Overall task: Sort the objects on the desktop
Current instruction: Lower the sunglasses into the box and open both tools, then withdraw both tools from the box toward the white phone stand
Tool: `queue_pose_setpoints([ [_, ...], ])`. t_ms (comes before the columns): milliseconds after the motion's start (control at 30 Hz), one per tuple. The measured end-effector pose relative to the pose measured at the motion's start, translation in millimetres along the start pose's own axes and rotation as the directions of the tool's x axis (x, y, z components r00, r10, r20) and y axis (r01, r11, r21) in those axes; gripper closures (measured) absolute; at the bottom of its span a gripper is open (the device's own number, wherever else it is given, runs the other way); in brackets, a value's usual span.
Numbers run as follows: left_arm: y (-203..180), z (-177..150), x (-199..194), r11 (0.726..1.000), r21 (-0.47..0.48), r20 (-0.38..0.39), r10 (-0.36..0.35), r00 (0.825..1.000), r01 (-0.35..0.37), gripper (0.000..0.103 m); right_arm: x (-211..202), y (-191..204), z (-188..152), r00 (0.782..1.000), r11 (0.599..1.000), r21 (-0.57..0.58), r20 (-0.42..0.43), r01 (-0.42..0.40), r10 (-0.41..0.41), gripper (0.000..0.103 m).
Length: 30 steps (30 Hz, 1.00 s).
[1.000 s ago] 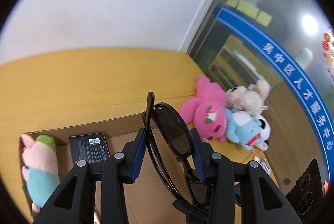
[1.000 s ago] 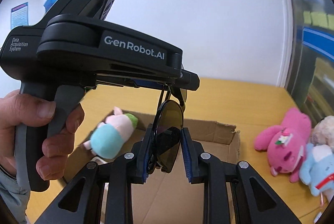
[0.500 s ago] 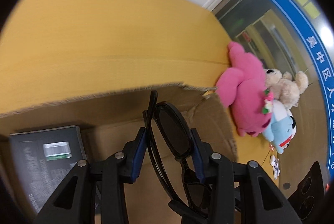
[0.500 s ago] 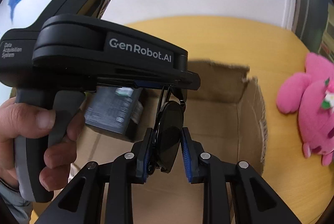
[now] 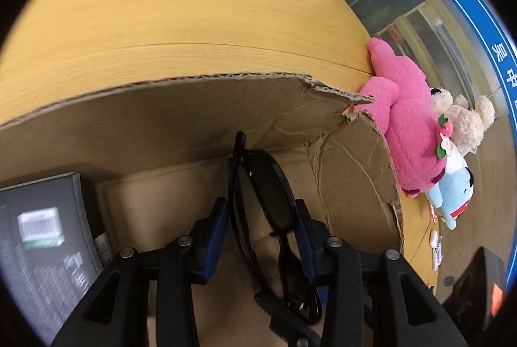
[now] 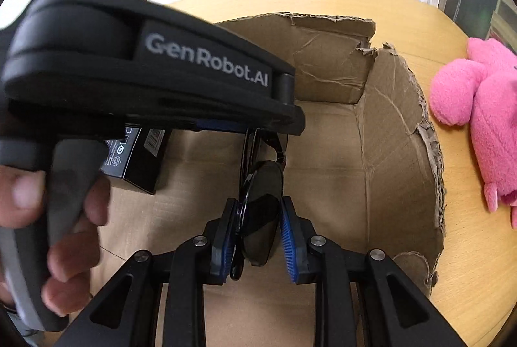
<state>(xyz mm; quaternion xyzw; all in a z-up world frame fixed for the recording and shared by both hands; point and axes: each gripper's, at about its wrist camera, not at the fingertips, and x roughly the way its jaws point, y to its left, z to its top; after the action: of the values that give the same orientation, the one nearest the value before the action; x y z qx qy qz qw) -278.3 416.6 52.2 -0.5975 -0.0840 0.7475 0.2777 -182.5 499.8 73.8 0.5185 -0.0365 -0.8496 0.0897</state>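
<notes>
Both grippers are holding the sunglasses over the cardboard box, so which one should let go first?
Probably the right gripper. It pinches only one lens of the sunglasses, while the left gripper clamps the folded frame, so it could likely lower them into the cardboard box alone.

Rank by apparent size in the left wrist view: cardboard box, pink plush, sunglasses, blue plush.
1. cardboard box, by far the largest
2. pink plush and sunglasses: these look alike in extent, and the sunglasses sit close to the camera, so no ranking between them
3. blue plush, smallest
</notes>
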Motion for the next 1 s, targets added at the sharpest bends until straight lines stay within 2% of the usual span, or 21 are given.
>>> queue_pose_setpoints([
  [133,-9,-11,-37,0.998,0.045,0.044,0.029,0.999,-0.031,0.063,0,-2,-6,0.999,0.999,0.027,0.024,-0.025,0.024,0.076],
  [233,-13,-26,-79,0.994,0.076,0.105,0.076,0.992,-0.085,0.063,-3,-1,-12,0.998,0.998,0.032,0.038,-0.054,0.052,0.075],
  [333,-13,-50,-131,0.986,0.094,0.189,0.115,0.975,-0.135,0.063,-18,4,-18,0.995,0.995,0.045,0.059,-0.089,0.086,0.064],
  [367,-12,-63,-155,0.985,0.101,0.230,0.117,0.966,-0.143,0.063,-29,9,-20,0.993,0.996,0.032,0.078,-0.086,0.084,0.057],
  [400,-12,-76,-174,0.983,0.106,0.263,0.117,0.958,-0.149,0.062,-39,14,-22,0.993,0.997,0.014,0.095,-0.076,0.075,0.043],
  [433,-12,-86,-190,0.980,0.113,0.292,0.123,0.949,-0.162,0.055,-54,20,-24,0.991,0.998,-0.008,0.120,-0.056,0.056,0.037],
  [467,-15,-104,-212,0.974,0.125,0.339,0.137,0.931,-0.189,0.050,-67,25,-26,0.988,0.999,-0.024,0.145,-0.042,0.045,0.028],
  [533,-16,-134,-243,0.964,0.139,0.410,0.152,0.900,-0.226,0.042,-93,26,-32,0.979,0.998,-0.053,0.200,-0.026,0.036,0.020],
  [600,-14,-171,-270,0.953,0.129,0.485,0.179,0.856,-0.273,0.034,-118,32,-51,0.974,0.997,-0.075,0.223,-0.014,0.031,0.008],
  [633,-12,-187,-278,0.947,0.116,0.511,0.201,0.836,-0.299,0.031,-119,27,-40,0.974,0.997,-0.079,0.225,-0.021,0.039,0.008],
  [667,-8,-205,-285,0.942,0.107,0.531,0.215,0.820,-0.317,0.030,-123,27,-47,0.972,0.996,-0.084,0.231,-0.030,0.049,0.008],
  [767,8,-251,-291,0.940,0.067,0.557,0.242,0.795,-0.333,0.030,-148,27,-94,0.966,0.994,-0.101,0.253,-0.032,0.056,0.008],
  [833,22,-274,-292,0.937,0.041,0.560,0.267,0.784,-0.348,0.030,-151,23,-120,0.962,0.995,-0.097,0.269,-0.014,0.040,0.008],
  [933,34,-309,-283,0.943,-0.001,0.554,0.277,0.785,-0.332,0.030,-158,31,-147,0.957,0.998,-0.057,0.287,-0.018,0.033,0.008],
  [967,34,-320,-284,0.945,-0.006,0.565,0.273,0.779,-0.326,0.030,-162,33,-159,0.954,0.999,-0.048,0.299,-0.003,0.017,0.008],
  [1000,31,-331,-284,0.947,-0.009,0.587,0.265,0.765,-0.322,0.030,-167,37,-167,0.949,0.999,-0.046,0.314,0.013,0.002,0.008],
])
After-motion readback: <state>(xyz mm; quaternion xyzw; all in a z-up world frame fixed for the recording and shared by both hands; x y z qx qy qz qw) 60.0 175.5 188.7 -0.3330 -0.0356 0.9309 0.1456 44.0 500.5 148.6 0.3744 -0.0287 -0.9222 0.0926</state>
